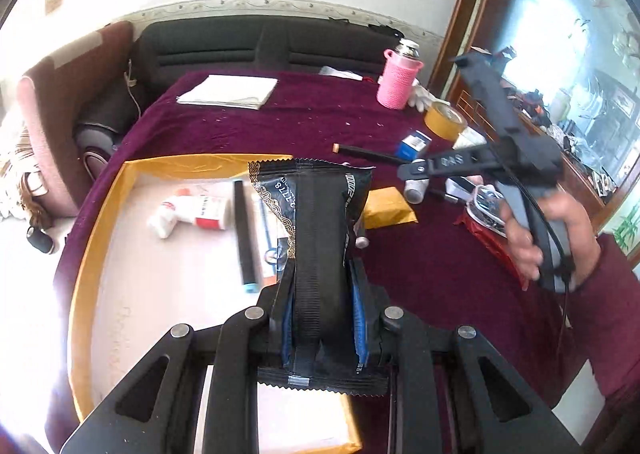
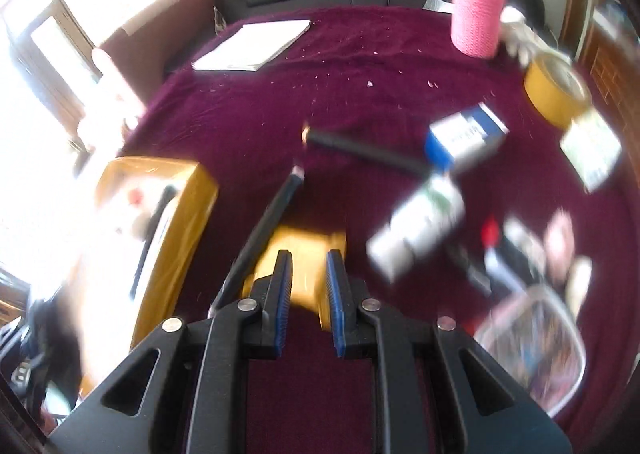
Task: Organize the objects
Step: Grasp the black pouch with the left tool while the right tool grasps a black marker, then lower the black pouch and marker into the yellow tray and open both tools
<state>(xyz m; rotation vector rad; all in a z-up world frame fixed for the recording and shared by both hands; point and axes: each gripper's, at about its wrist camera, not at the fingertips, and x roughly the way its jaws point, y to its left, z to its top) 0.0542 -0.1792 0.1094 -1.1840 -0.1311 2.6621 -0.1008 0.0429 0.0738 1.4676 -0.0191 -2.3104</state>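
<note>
The left gripper (image 1: 320, 294) is closed on a black packet (image 1: 316, 222); its blue pads (image 1: 359, 318) press the packet from both sides, and the packet stands upright between them, above the near edge of a yellow box (image 1: 86, 238); inside the box lie a white tube (image 1: 192, 212) and a black pen (image 1: 244, 238) with a blue tip.

The right gripper (image 2: 307, 286) has its jaws almost shut, with only a narrow gap and nothing between the pads; just beyond its fingertips there is a yellow pack (image 2: 300, 250), very blurred, so it is hard to tell whether the fingers touch it; a thin black stick (image 2: 264, 230) lies slanted at the left of the fingers.

Farther out on the purple cloth (image 2: 320, 86) are a black rod (image 2: 360, 152), a blue and white carton (image 2: 464, 138) at its end, a tape roll (image 2: 556, 94) and a pink cup (image 2: 478, 14); a stack of white paper (image 1: 228, 92) lies at the far side of the table.

In the left view, a hand (image 1: 544, 230) holds the right gripper's handle at the right of the packet, well apart from it.
</note>
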